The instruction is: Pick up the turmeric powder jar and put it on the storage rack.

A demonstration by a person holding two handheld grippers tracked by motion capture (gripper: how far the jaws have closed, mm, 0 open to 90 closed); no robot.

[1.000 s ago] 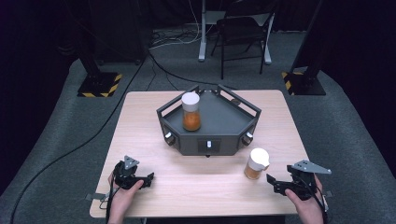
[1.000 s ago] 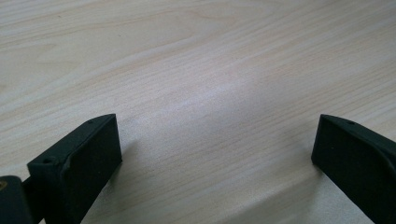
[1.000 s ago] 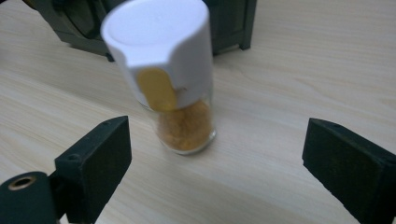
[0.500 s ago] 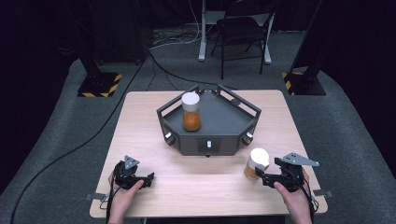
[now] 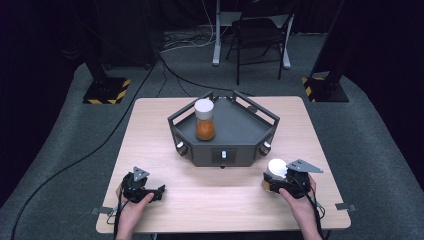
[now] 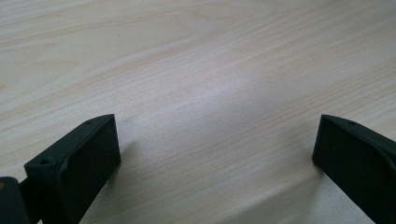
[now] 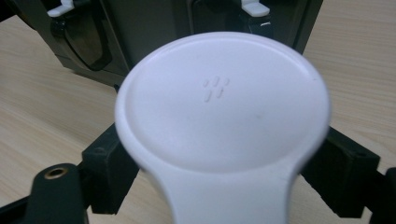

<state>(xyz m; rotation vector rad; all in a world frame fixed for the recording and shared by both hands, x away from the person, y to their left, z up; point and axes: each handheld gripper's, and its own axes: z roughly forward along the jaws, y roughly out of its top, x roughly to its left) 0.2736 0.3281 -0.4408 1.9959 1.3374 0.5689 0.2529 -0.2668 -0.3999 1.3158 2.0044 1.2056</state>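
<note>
Jar [image 7: 219,112] between right claw's [image 5: 274,181] jaws

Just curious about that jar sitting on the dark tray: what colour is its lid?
White, on the jar with orange contents; the high view shows it best.

overall: table [image 5: 150,135] lit from above, surroundings dim to black
shadows: soft, beside jaws on wood in left gripper view
focus: white lid [image 7: 219,107] near edge blurred
sharpness: high view soft, low detail
</note>
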